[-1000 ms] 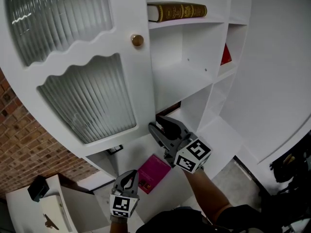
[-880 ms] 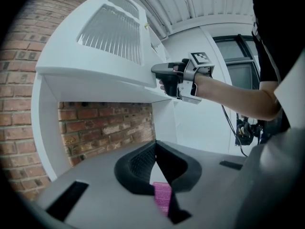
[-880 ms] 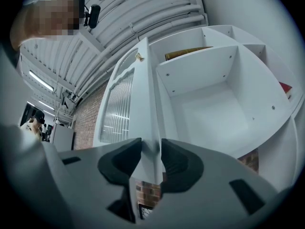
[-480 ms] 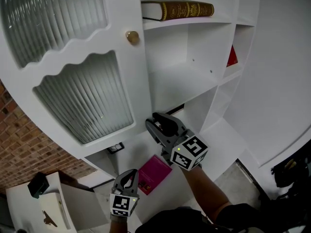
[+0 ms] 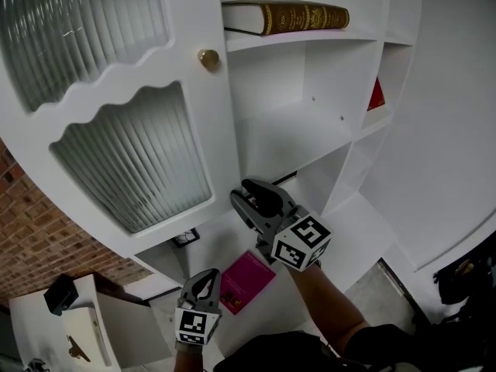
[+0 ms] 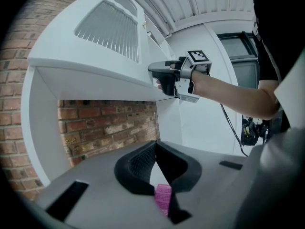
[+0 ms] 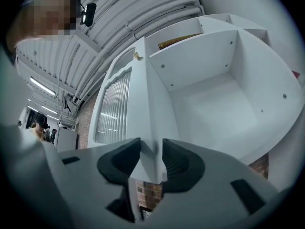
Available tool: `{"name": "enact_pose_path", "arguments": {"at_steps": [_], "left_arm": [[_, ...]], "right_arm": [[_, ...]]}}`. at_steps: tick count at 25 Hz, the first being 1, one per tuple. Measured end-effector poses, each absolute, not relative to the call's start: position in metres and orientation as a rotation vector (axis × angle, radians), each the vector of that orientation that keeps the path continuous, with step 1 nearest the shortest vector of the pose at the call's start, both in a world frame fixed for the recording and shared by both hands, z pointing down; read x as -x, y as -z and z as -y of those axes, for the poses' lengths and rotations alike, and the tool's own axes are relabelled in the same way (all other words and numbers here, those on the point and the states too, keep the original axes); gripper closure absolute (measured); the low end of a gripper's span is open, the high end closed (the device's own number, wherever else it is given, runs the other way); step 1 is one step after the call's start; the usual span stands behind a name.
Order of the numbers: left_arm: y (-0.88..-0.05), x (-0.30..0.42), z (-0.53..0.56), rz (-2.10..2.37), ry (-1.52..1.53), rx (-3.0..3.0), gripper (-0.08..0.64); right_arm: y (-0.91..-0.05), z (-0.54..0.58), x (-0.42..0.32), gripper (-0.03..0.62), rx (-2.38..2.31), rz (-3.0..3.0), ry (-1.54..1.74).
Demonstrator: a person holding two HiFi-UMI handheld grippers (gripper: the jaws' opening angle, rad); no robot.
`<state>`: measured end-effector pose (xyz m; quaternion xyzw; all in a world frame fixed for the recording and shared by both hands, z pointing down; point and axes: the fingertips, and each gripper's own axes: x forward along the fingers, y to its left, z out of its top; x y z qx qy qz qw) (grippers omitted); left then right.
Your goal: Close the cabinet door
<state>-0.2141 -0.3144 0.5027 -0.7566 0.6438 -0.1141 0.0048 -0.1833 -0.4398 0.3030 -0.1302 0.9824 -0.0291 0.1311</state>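
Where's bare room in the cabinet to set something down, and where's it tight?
Free: the middle compartment, bare, below the shelf holding the brown book; the ledge right of the right gripper. Crowded: the lower edge of the cabinet door, between that gripper's opening jaws, and the ledge around the magenta book by the left gripper.

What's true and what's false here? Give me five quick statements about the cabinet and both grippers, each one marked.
1. The cabinet door is fully shut. False: the cabinet door stands open, with the shelves exposed.
2. A gold-spined book lies on the upper shelf. True: gold-spined book.
3. The right gripper is on the brass knob. False: the right gripper is at the door's lower edge, which sits between its opening jaws; the brass knob is untouched.
4. The left gripper holds the magenta book. False: the left gripper is shut and empty; the magenta book lies below.
5. The door has ribbed glass panels. True.
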Motion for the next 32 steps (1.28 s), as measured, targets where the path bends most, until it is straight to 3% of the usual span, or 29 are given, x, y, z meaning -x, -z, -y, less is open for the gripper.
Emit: {"name": "enact_pose_path", "arguments": {"at_steps": [19,32], "left_arm": [[-0.503,0.209,0.318,-1.965,0.315,2.431,0.552],[-0.509,0.175,0.318,-1.782,0.283,2.575,0.552]], "right_arm": [[-0.306,0.439,0.174,0.434,0.494,-2.832,0.097],[-0.344,0.425,0.105,0.453,0.798,-2.803,0.150]]}}
